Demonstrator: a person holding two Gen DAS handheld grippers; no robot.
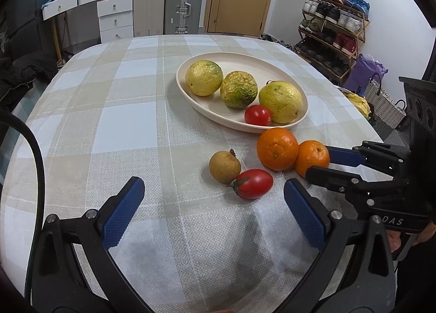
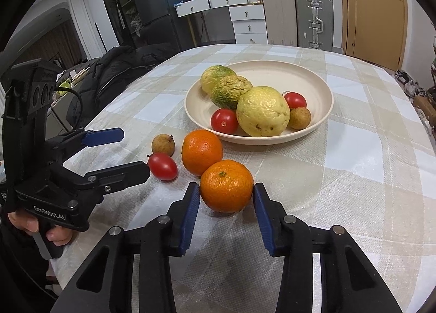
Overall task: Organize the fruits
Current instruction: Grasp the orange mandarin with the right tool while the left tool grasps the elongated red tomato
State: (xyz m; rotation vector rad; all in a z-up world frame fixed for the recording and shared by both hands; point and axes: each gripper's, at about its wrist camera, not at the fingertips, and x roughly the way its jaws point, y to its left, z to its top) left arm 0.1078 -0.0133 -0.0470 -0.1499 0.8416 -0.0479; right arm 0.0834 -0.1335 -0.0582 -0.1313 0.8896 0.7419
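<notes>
A cream plate [image 2: 313,78] [image 1: 245,59] holds three yellow-green fruits [image 2: 263,111], two red tomatoes [image 2: 224,121] and a small brown fruit [image 2: 299,118]. On the cloth lie two oranges: the near one [image 2: 226,185] [image 1: 312,158] and a second one [image 2: 202,151] [image 1: 277,148], with a brown fruit [image 2: 163,145] [image 1: 224,166] and a red tomato [image 2: 162,166] [image 1: 254,183] beside them. My right gripper [image 2: 226,195] [image 1: 317,157] has its blue pads on both sides of the near orange, touching or nearly so. My left gripper [image 1: 214,190] [image 2: 133,152] is open and empty, just short of the tomato.
The round table has a checked cloth [image 1: 130,111]. A black jacket [image 2: 122,67] lies at its left edge. Suitcases [image 1: 185,2], white drawers [image 1: 114,18] and a shoe rack [image 1: 332,27] stand beyond the table.
</notes>
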